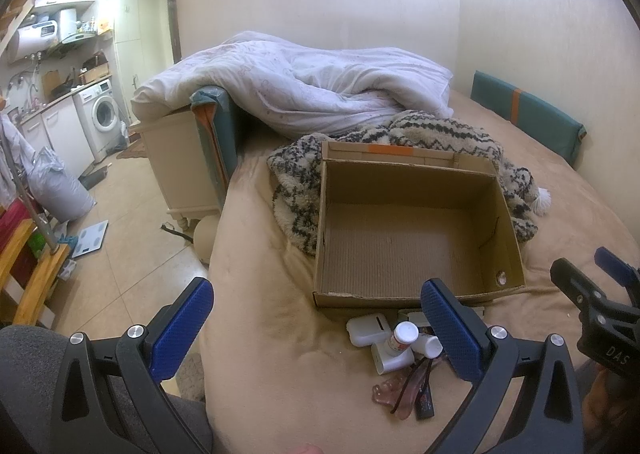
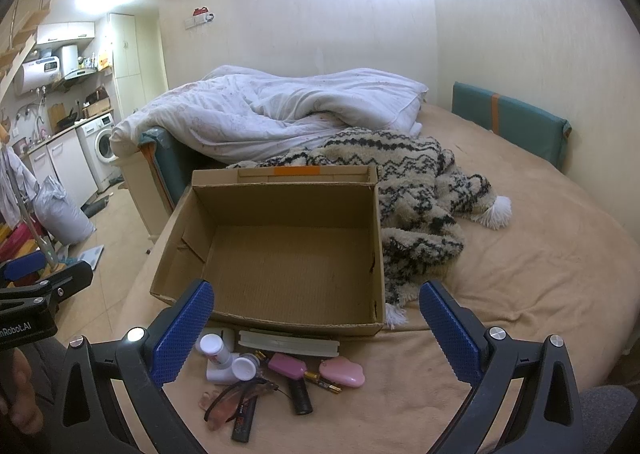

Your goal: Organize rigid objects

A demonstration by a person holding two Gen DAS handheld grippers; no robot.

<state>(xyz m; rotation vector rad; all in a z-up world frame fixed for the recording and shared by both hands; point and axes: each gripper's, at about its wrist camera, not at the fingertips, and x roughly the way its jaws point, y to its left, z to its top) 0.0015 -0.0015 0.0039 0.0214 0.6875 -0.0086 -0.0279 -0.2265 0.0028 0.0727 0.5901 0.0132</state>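
Both my grippers, left (image 1: 316, 328) and right (image 2: 316, 328), sit spread, holding nothing; clutter (image 2: 280, 378) lies before the empty box (image 2: 280, 262).

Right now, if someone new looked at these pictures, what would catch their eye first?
Probably the open cardboard box, empty, in the middle of the beige bed. Right in front of it lies a heap of small things: white bottles, a pink case, tinted glasses. Both claws, left and right, hover open over that heap, holding nothing.
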